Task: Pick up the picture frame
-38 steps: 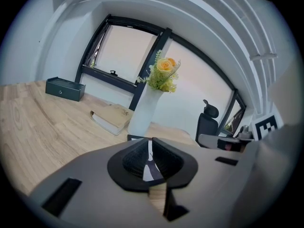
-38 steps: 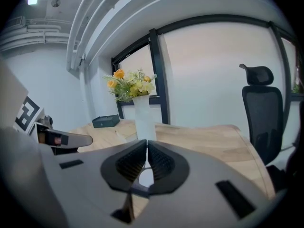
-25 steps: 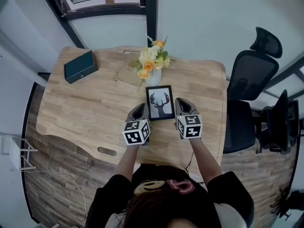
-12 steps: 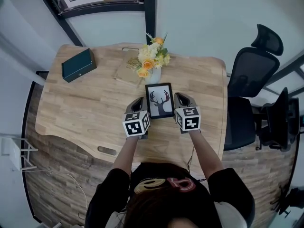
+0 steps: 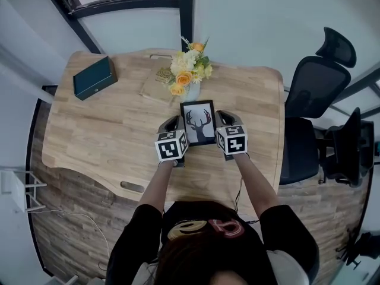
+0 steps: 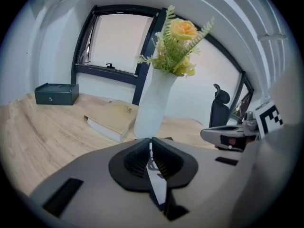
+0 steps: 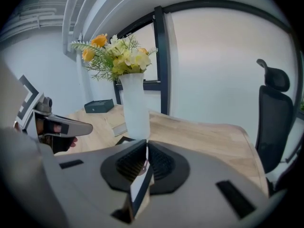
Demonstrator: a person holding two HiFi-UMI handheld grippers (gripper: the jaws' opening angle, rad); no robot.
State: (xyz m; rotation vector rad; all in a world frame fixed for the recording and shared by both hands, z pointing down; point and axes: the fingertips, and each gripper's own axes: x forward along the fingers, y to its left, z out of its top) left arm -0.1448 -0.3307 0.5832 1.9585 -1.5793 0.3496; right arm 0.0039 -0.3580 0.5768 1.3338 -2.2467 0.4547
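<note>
Where head view shows picture frame point(image 5: 199, 122) face | gripper views: edge pinched

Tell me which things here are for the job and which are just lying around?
For the job: the picture frame; the left claw and the right claw, each shut on one side of it.

Just lying about: the vase of flowers, the book, the dark green box, the office chair.
</note>
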